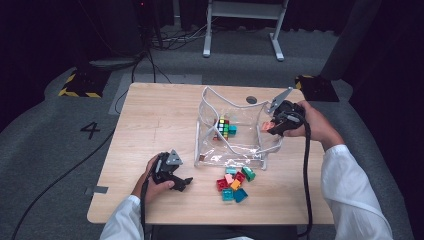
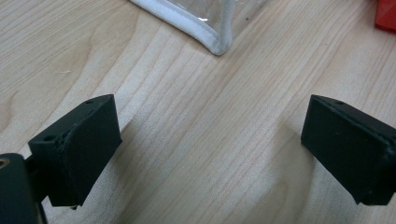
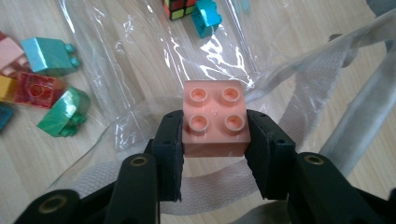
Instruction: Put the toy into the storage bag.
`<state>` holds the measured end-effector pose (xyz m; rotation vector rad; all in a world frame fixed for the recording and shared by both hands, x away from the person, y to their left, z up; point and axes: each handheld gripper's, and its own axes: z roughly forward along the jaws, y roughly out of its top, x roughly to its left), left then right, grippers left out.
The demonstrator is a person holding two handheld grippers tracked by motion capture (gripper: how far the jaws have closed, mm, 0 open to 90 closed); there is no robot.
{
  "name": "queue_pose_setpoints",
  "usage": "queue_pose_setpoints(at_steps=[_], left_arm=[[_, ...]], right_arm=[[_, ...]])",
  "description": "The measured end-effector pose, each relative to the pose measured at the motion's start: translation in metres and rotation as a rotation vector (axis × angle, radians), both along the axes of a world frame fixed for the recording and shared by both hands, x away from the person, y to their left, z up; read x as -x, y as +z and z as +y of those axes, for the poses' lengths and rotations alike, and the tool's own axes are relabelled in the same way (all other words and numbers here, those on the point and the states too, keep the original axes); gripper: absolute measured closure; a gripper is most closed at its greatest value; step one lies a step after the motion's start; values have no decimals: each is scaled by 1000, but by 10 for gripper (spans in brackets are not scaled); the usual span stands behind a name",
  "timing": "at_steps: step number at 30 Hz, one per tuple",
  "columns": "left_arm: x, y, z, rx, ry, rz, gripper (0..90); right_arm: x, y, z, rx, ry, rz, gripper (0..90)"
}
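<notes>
A clear plastic bag [image 1: 235, 131] with white trim stands open on the wooden table [image 1: 150, 120]; a colour cube [image 1: 223, 127] and a cyan brick [image 1: 232, 129] lie inside. My right gripper [image 1: 270, 125] hovers over the bag's right rim, shut on a pink four-stud brick [image 3: 215, 119] with studs facing the camera. A pile of coloured bricks [image 1: 234, 182] lies in front of the bag. My left gripper [image 1: 186, 183] rests open on the table near the front left, jaws wide apart over bare wood [image 2: 210, 154], with the bag's white corner [image 2: 217, 44] just beyond.
The table's front edge [image 1: 200, 220] is close to the left hand. Beyond the table lie grey floor, cables [image 1: 175, 37] and a white stand [image 1: 242, 25]. A round hole [image 1: 251, 100] marks the tabletop behind the bag. Bare wood spreads left of the bag.
</notes>
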<state>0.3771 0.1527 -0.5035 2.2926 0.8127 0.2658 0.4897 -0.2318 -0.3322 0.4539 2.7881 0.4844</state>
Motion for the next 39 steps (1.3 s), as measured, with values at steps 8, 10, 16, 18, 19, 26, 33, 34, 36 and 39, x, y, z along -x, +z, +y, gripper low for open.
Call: queue_pose_setpoints(at_steps=[8,10,16,18,19,26,33,34,36,39], left_arm=[[0,0,0,-1,0,-2,47],[0,0,0,0,0,0,48],[0,0,0,0,1,0,47],[0,0,0,-2,2,1,47],[0,0,0,-2,2,1,47],[0,0,0,-2,1,0,47],[0,0,0,-1,0,-2,47],[0,0,0,-2,2,1,47],[0,0,0,-3,0,-5,47],[0,0,0,-2,-1,-2,47]], right_arm=[[7,3,-8,-75,-4,-13,520],[9,2,-10,-99,-3,-19,498],[17,4,-17,-174,-7,-43,433],[20,8,-20,-194,-12,-77,407],[21,9,-22,-210,-8,-84,400],[36,14,-32,-342,-51,-154,306],[62,18,-47,-453,-97,-242,286],[65,18,-49,-472,-100,-240,286],[72,18,-53,-499,-108,-240,286],[82,16,-57,-519,-116,-256,286]])
